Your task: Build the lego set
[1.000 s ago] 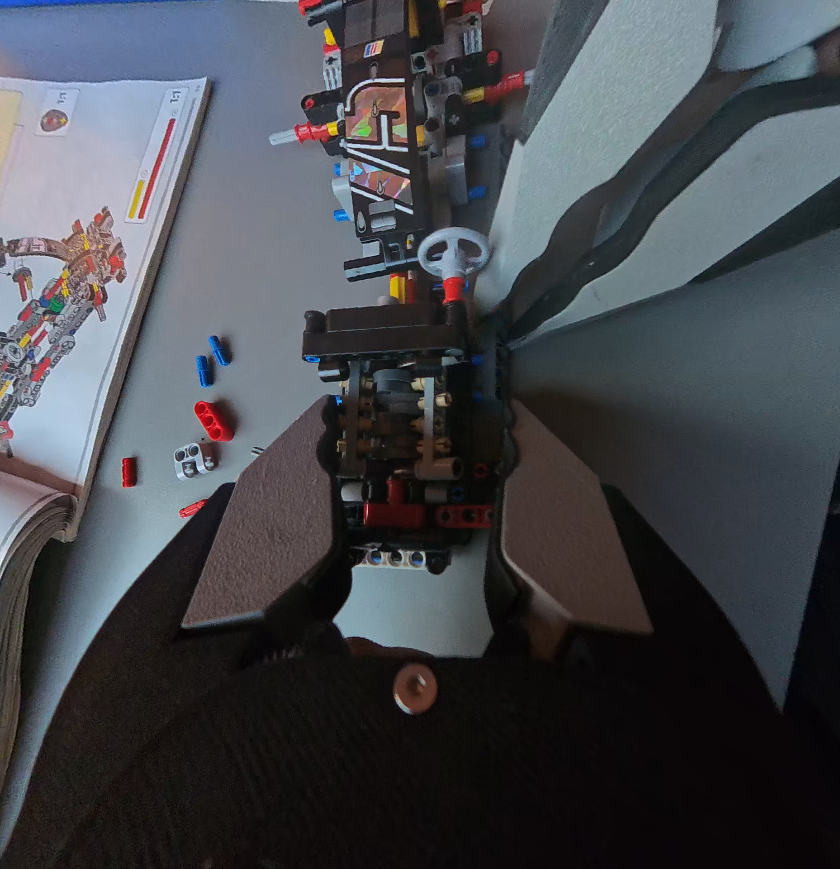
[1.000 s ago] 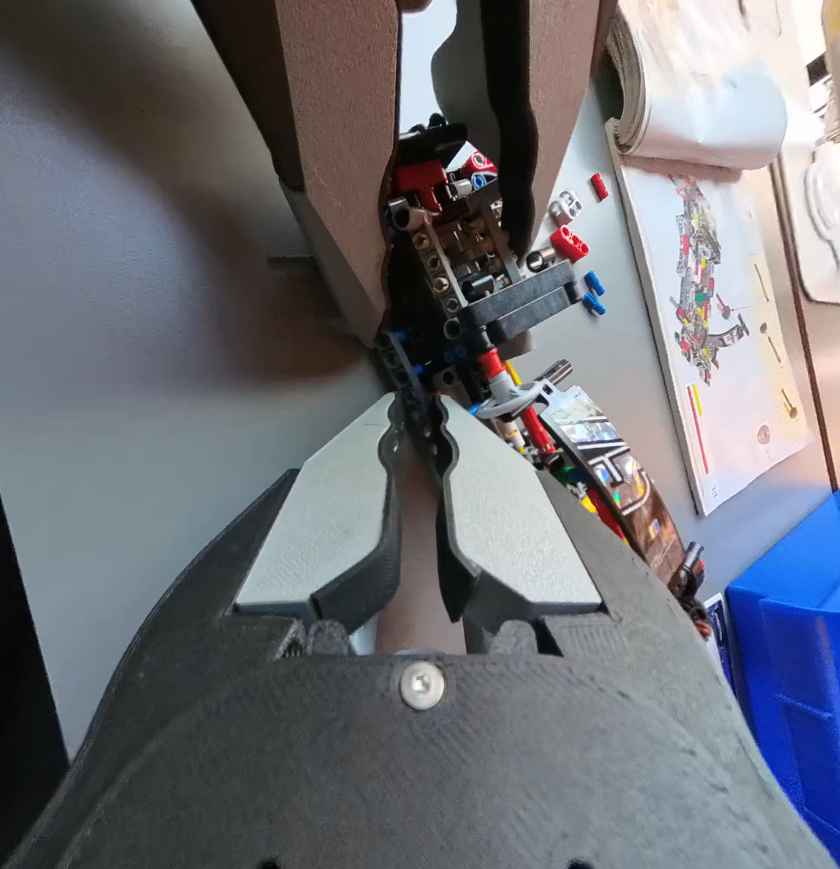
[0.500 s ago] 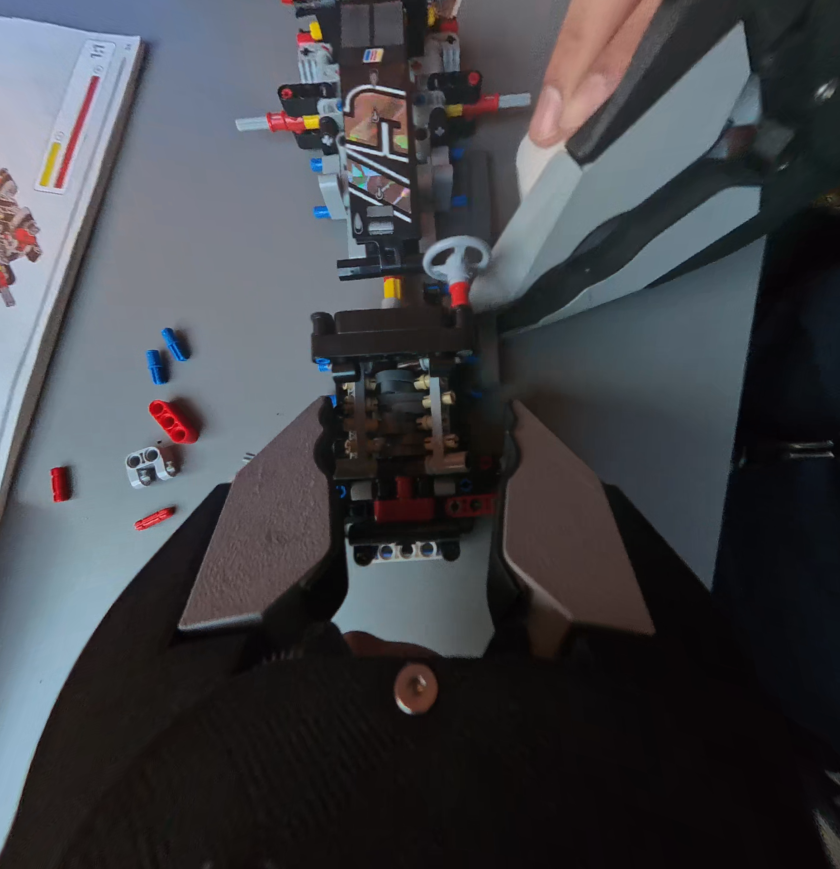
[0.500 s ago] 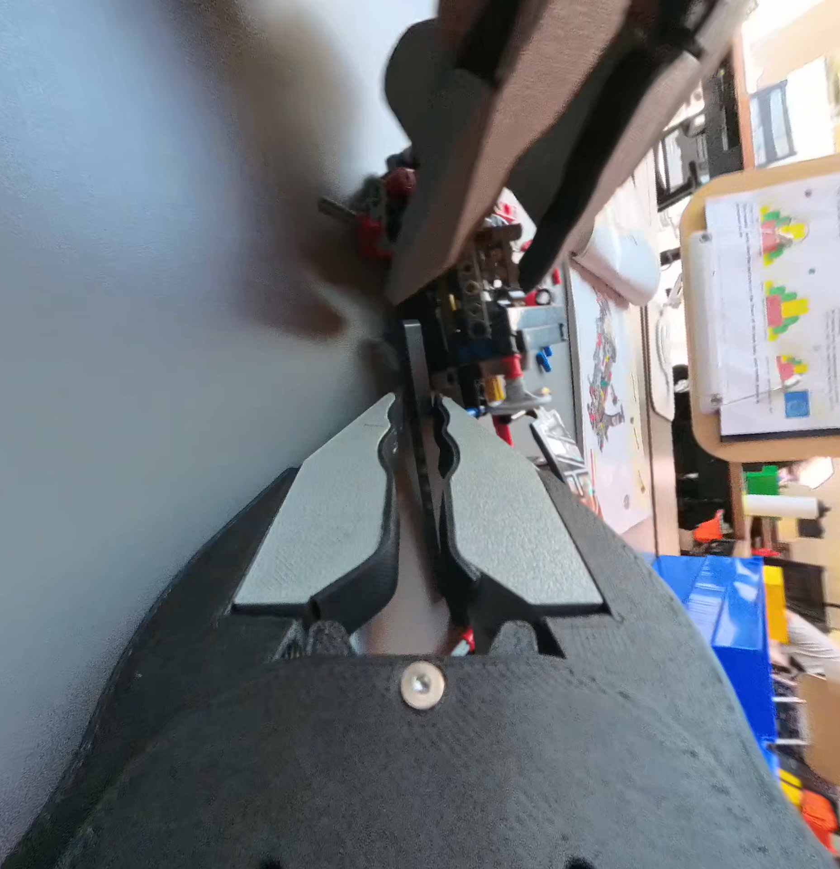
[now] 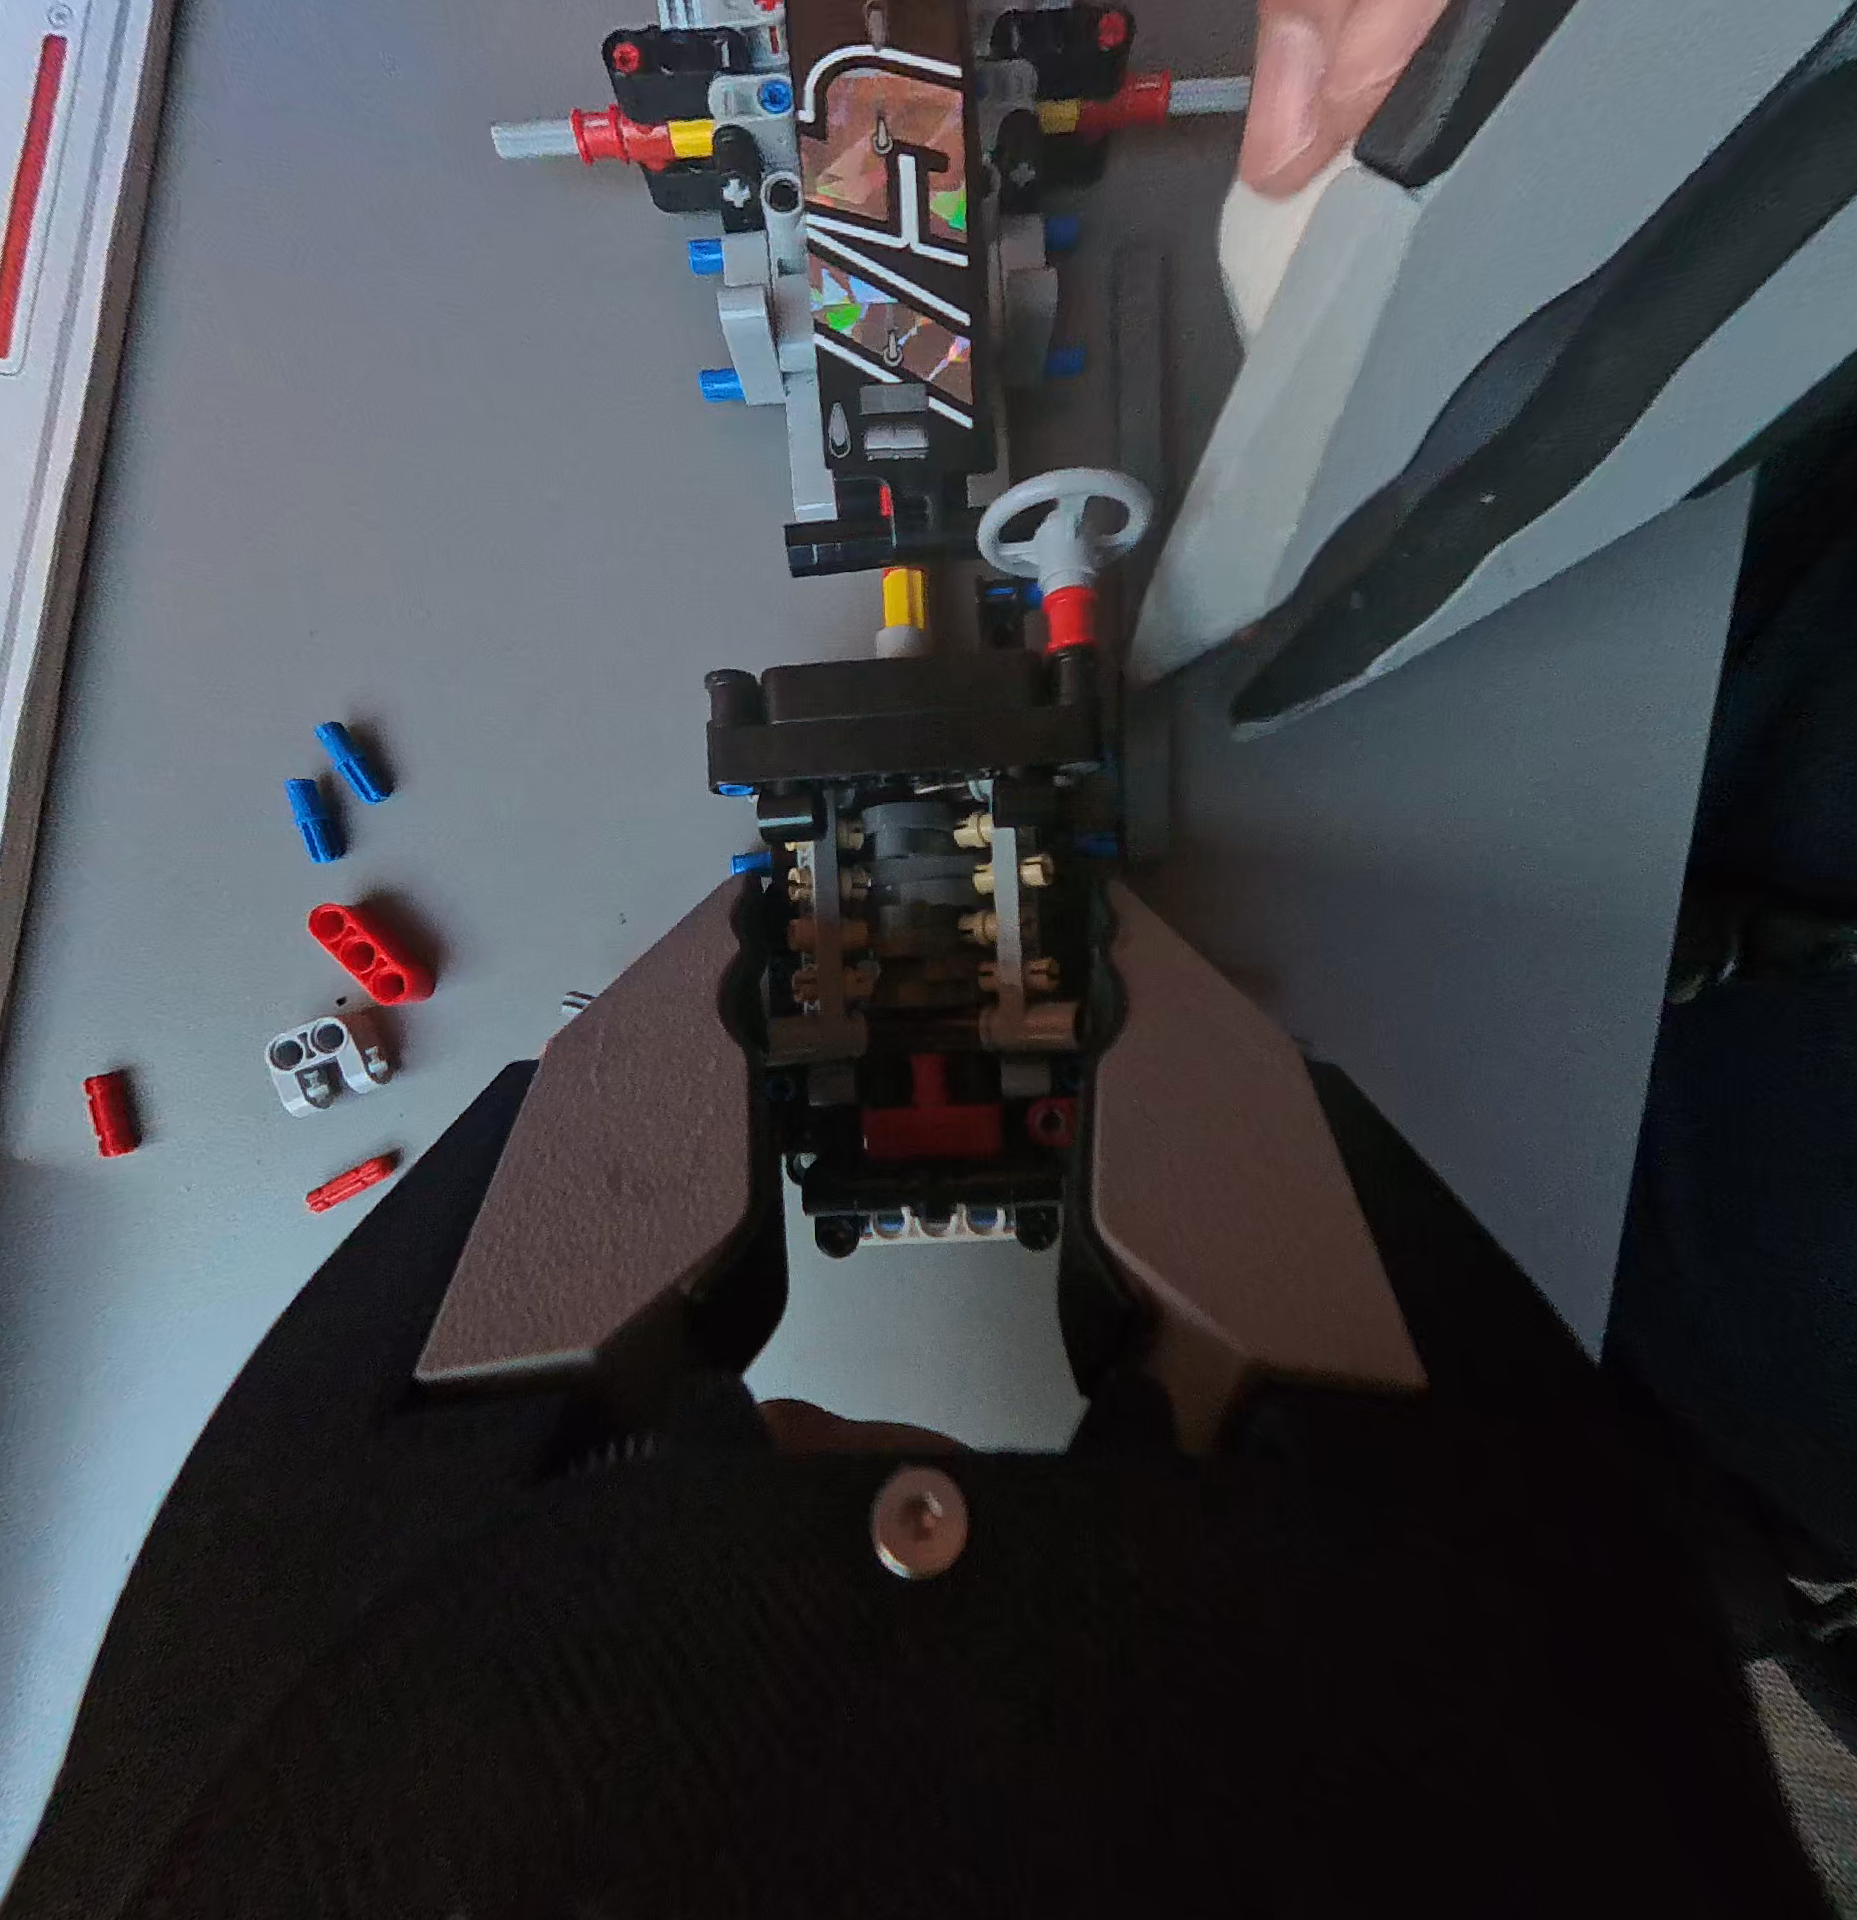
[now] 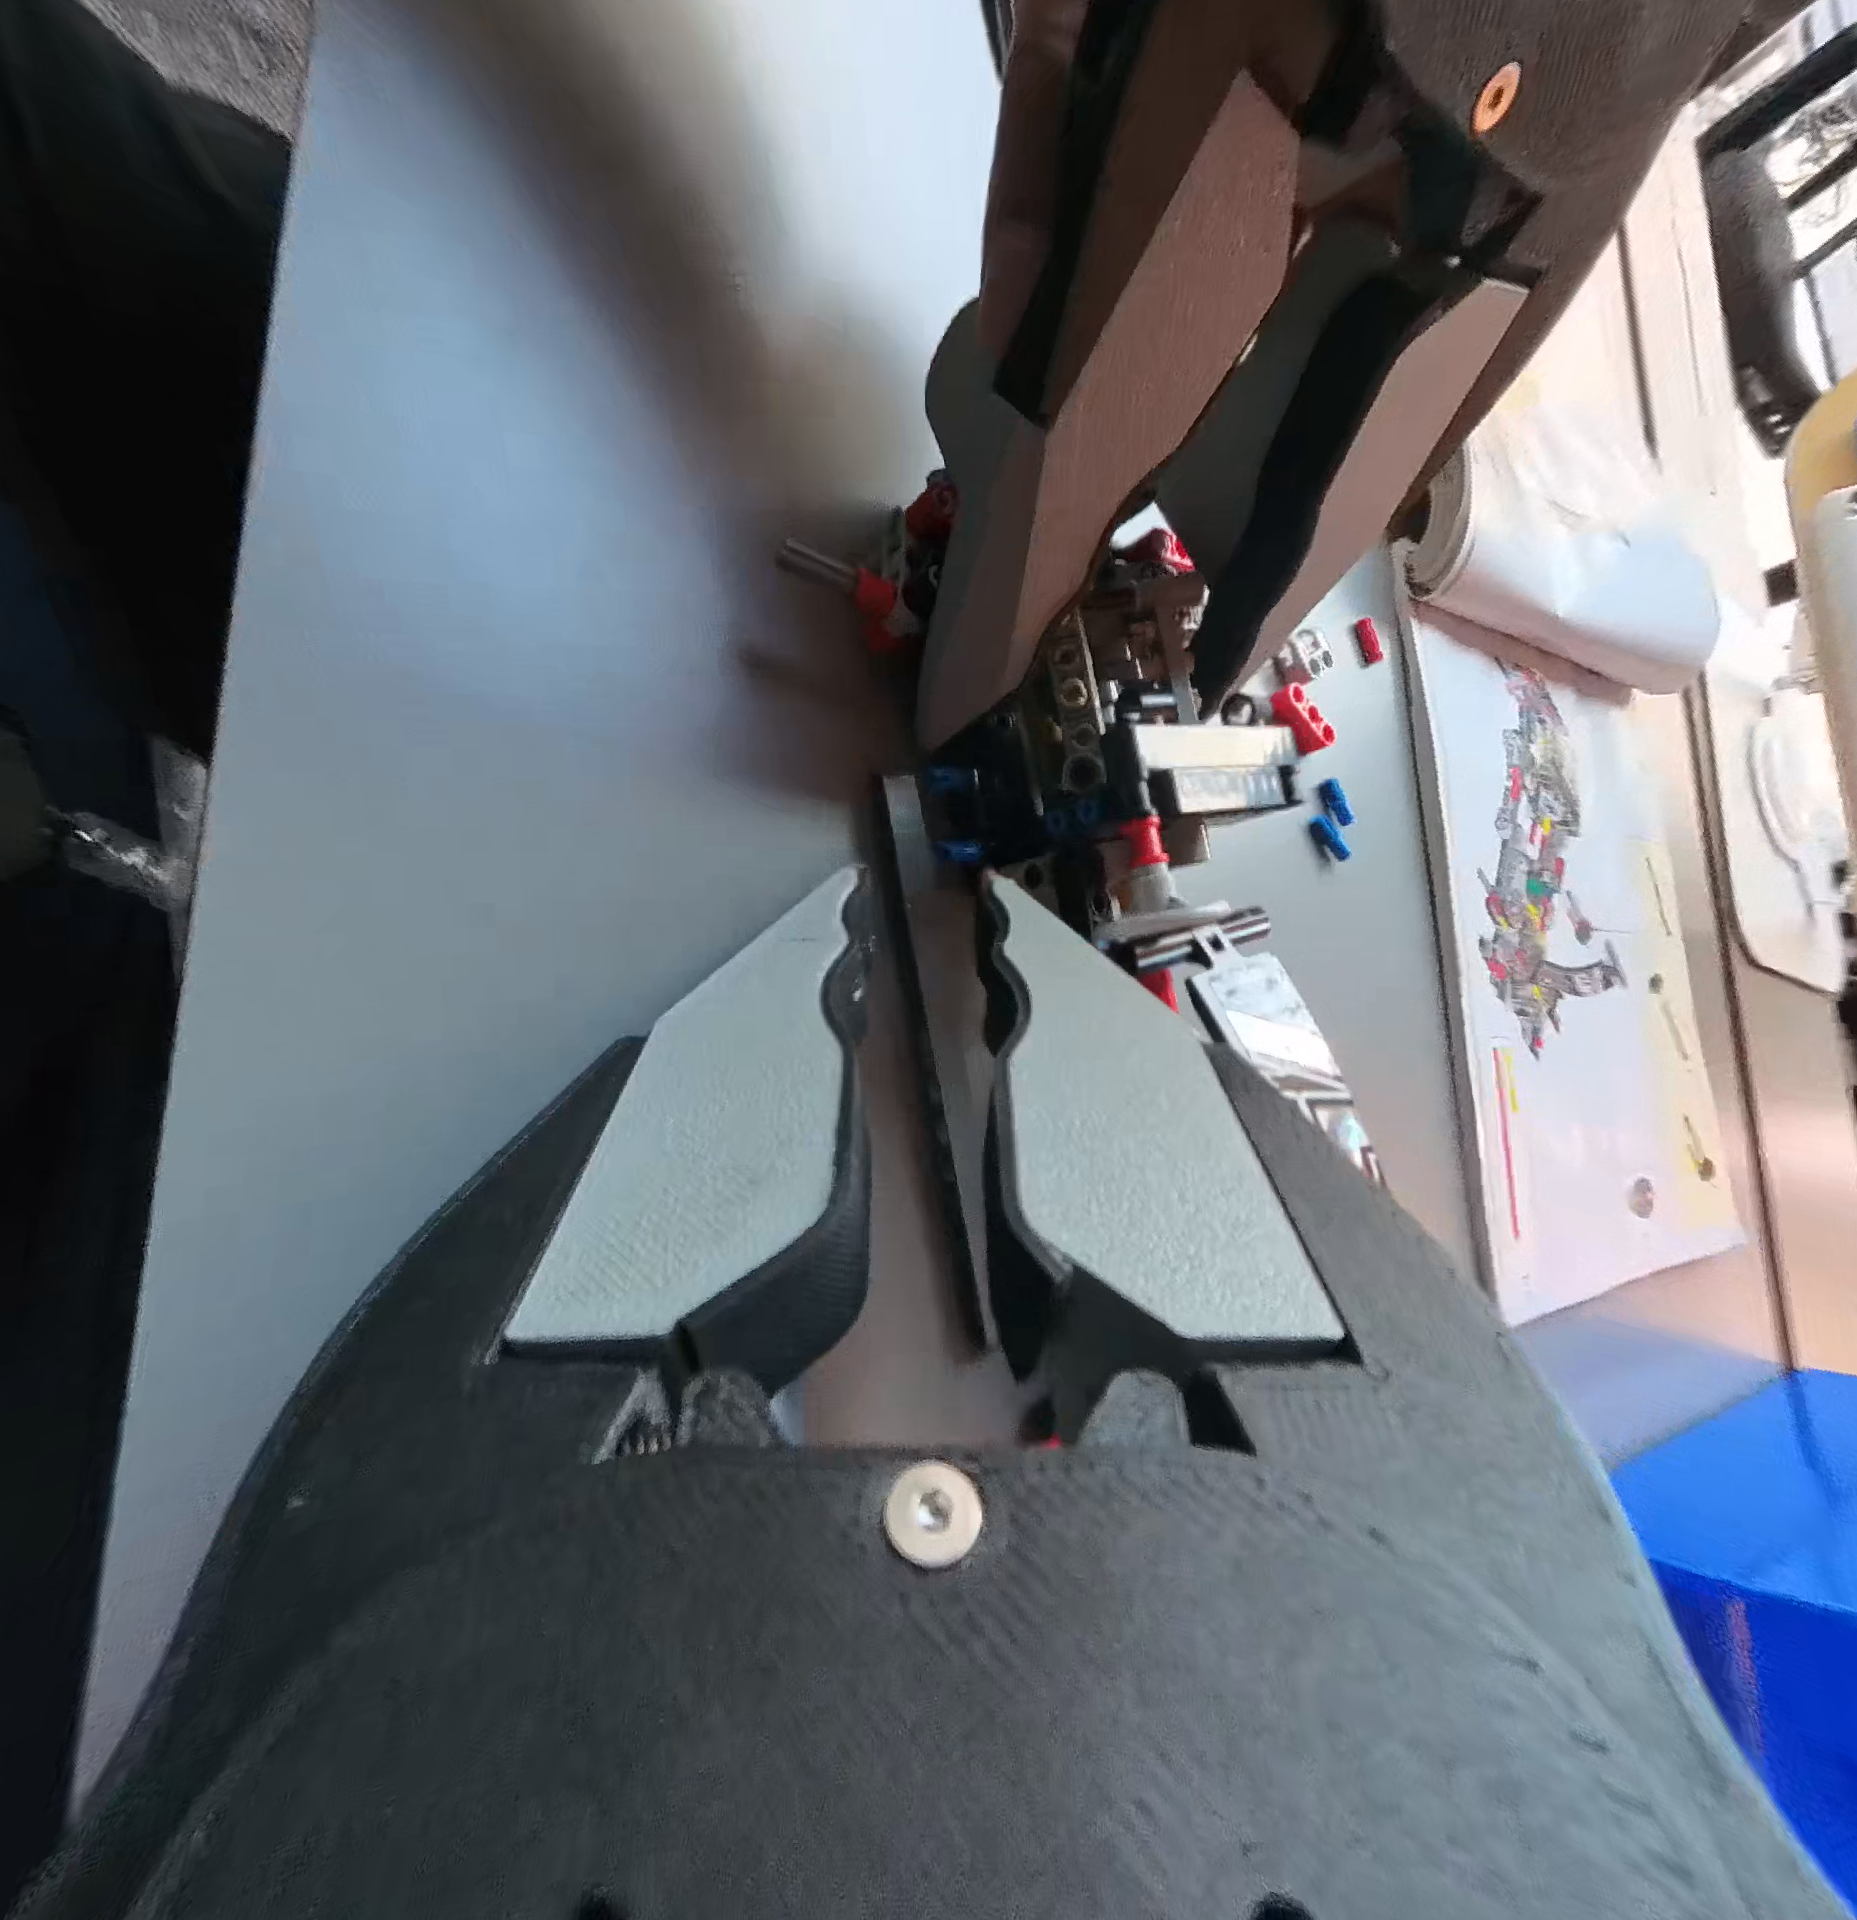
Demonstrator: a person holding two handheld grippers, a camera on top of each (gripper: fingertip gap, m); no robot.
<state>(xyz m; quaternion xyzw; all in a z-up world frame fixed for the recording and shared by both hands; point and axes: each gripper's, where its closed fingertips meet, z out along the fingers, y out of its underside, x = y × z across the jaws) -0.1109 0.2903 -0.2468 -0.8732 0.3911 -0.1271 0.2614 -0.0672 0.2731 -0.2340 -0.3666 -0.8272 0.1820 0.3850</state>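
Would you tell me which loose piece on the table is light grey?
The two-holed connector block, below the red three-hole beam; the others are red or blue.

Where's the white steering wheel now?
Left wrist view, upper centre: the white steering wheel stands on the brick-built car chassis, beside the right tongs, beyond the left tongs.

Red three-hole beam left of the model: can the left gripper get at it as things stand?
Probably not yet. The left gripper is clamped on the brick model, so its jaws are occupied. The red three-hole beam itself lies unobstructed on the grey table, just beside the left finger.
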